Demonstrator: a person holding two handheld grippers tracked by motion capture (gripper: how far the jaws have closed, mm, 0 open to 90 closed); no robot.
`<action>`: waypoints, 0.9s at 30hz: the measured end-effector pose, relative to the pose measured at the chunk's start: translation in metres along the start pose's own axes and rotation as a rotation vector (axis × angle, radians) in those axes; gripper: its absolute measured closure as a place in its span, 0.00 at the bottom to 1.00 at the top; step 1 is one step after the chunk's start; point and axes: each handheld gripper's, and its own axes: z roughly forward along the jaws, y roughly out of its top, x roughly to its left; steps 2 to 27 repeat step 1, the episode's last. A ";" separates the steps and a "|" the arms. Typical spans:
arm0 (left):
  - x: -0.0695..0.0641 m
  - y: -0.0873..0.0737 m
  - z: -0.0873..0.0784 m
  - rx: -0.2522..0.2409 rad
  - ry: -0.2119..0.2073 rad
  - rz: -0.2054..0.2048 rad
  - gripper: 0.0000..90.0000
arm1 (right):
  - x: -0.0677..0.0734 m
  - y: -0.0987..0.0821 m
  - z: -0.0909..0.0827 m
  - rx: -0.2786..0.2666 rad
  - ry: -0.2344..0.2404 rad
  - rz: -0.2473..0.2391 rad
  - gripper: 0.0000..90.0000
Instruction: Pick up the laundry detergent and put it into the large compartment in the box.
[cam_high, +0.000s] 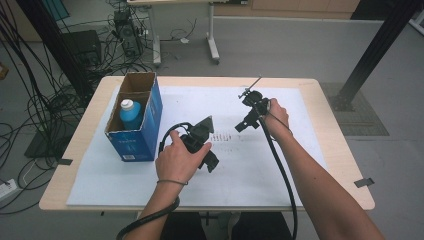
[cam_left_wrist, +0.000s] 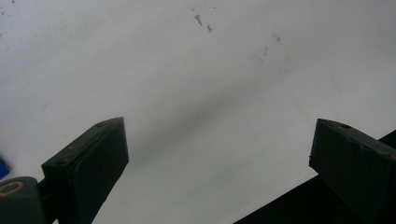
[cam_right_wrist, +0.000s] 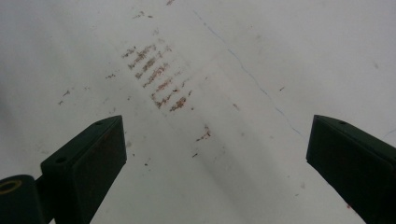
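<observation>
Blue bottle with white cap, upright inside open cardboard box near left edge of wooden table. White sheet over most of tabletop, wood bare along the edges. Left gripper held low over sheet just right of the box, jaws spread wide apart, nothing between them. Right gripper raised over middle of sheet, well apart from the box, jaws also spread wide, empty. Rust-coloured marks on sheet between the two grippers. Much free sheet toward right and near edges.
</observation>
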 end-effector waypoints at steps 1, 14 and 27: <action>0.000 0.000 0.000 0.000 -0.003 -0.001 0.05 | 0.000 0.000 0.000 0.001 -0.003 -0.001 0.05; 0.000 0.000 0.000 0.000 -0.003 -0.001 0.05 | 0.000 0.000 0.000 0.001 -0.003 -0.001 0.05; 0.000 0.000 0.000 0.000 -0.003 -0.001 0.05 | 0.000 0.000 0.000 0.001 -0.003 -0.001 0.05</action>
